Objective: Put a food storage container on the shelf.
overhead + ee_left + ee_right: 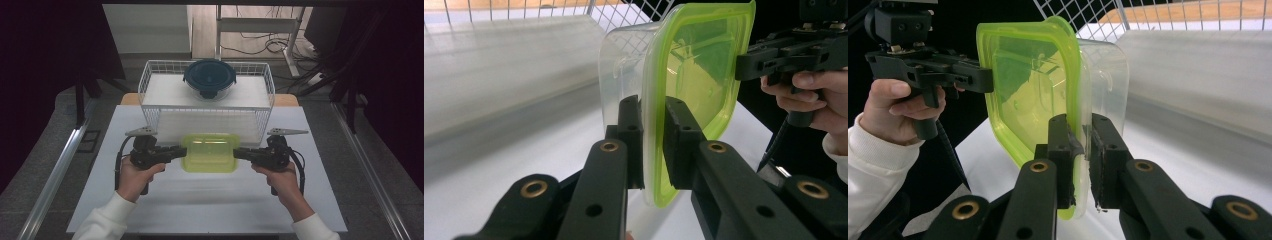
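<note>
A clear square container with a lime-green lid point(209, 152) is held between both grippers over the white table point(200, 200), just in front of the wire basket. My left gripper point(183, 149) is shut on the lid's left rim; in the left gripper view the lid edge point(651, 150) sits pinched between its pads, with my left gripper point(653, 145) closed over it. My right gripper point(236, 152) is shut on the right rim, seen as the lid edge point(1079, 150) clamped in my right gripper point(1081, 160).
A white wire basket point(150, 80) stands at the back of the table. A round glass container with a dark blue lid point(209, 77) sits inside it at the back. Dark floor and cables lie beyond the table.
</note>
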